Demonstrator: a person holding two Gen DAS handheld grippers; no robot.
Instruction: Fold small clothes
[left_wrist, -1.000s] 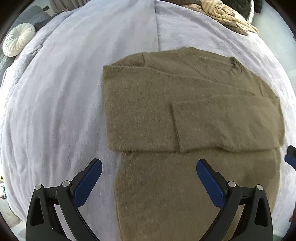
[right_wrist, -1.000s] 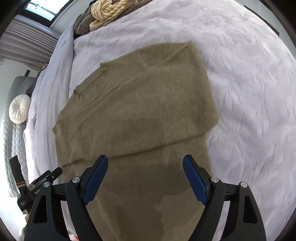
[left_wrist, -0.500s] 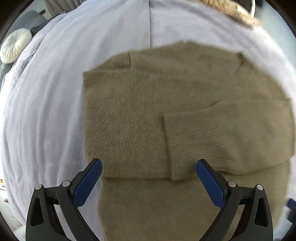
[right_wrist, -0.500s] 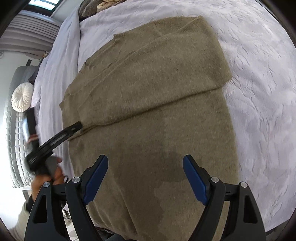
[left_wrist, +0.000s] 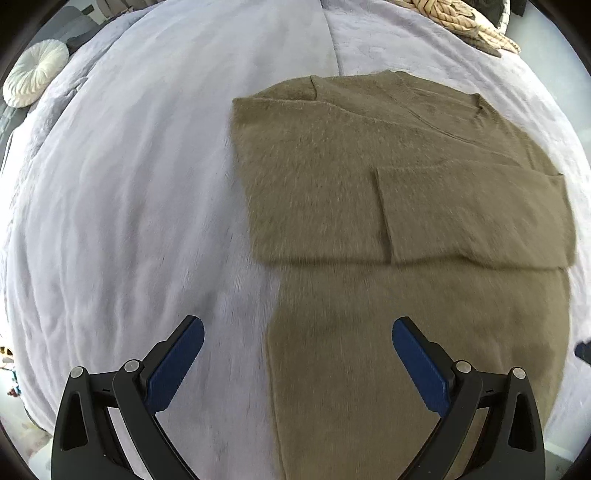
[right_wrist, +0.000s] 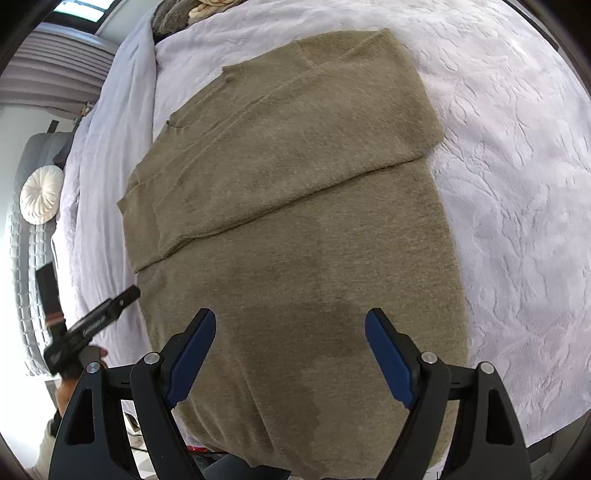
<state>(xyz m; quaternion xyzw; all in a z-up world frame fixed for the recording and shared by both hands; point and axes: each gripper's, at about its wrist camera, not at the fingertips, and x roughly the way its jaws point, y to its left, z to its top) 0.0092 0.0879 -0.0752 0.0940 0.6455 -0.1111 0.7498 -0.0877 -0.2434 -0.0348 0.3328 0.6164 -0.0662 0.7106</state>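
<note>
- While both tools hang above the bed, nothing is gripped: left gripper spread wide, jaws apart and bare; right gripper likewise spread and bare.
- Left gripper: straddles the sweater's left side edge, one finger over bedspread, the other over knit.
- Right gripper: wholly over the lower body of the sweater, near the hem.
- Sweater: olive knit, flat on the bedspread, sleeves already folded across the chest; long axis runs straight away from both tools, hem nearest, collar farthest.
- Judgement: hem lies closest, so a hem-to-collar fold looks next; right gripper better centred.
</note>
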